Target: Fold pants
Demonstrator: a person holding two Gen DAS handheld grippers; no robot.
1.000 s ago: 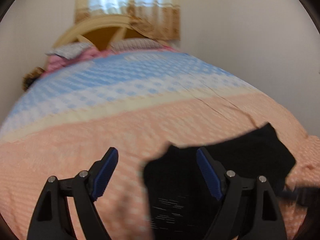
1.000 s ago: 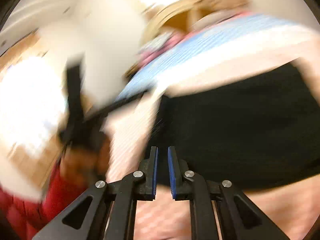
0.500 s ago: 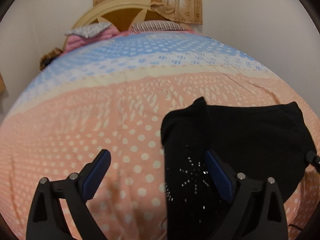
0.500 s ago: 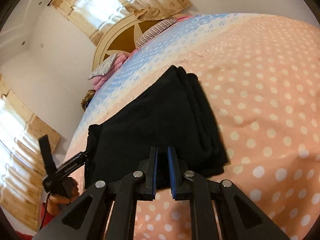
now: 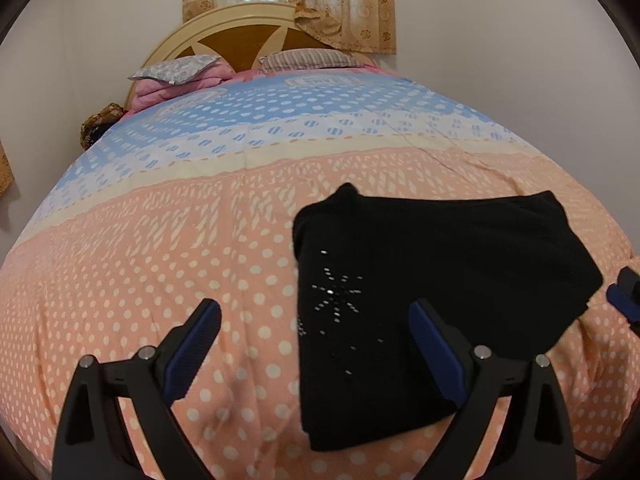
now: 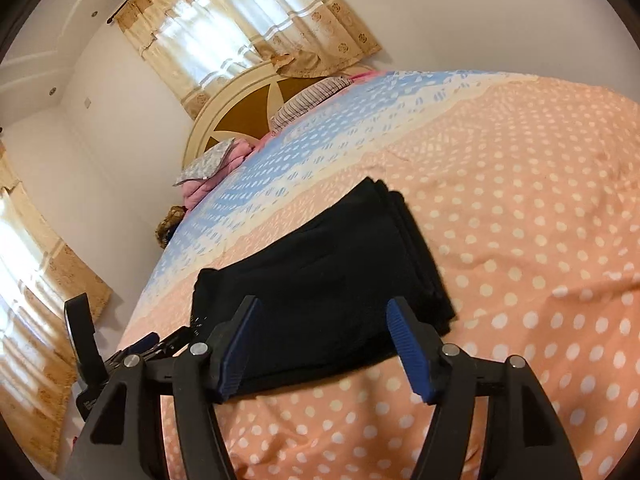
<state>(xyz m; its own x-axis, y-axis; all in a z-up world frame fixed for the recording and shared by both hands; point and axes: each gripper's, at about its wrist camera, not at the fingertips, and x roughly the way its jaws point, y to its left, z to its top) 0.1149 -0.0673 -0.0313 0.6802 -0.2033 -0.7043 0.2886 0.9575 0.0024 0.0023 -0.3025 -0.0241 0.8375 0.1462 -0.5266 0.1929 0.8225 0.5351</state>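
The black pants [image 5: 436,276] lie folded into a flat rectangle on the peach polka-dot bedspread [image 5: 160,256]; a small sparkly star pattern shows on their near part. My left gripper [image 5: 316,334] is open and empty, hovering just above the pants' near left edge, its right finger over the cloth. In the right wrist view the folded pants [image 6: 320,280] lie just ahead of my right gripper [image 6: 324,340], which is open and empty over their near edge. The left gripper [image 6: 160,342] shows at the pants' left end there. A blue pad of the right gripper [image 5: 622,298] peeks in at the left view's right edge.
The bed's blue-and-white upper part [image 5: 280,120] runs to pillows [image 5: 176,70] and a wooden headboard [image 5: 240,36] under a curtained window [image 5: 288,0]. White walls close in on the right and left of the bed.
The right gripper has opened from shut and pulled back slightly from the pants. The left gripper has steadied over the pants' edge. The pants lie flat, unmoved since half a second ago.
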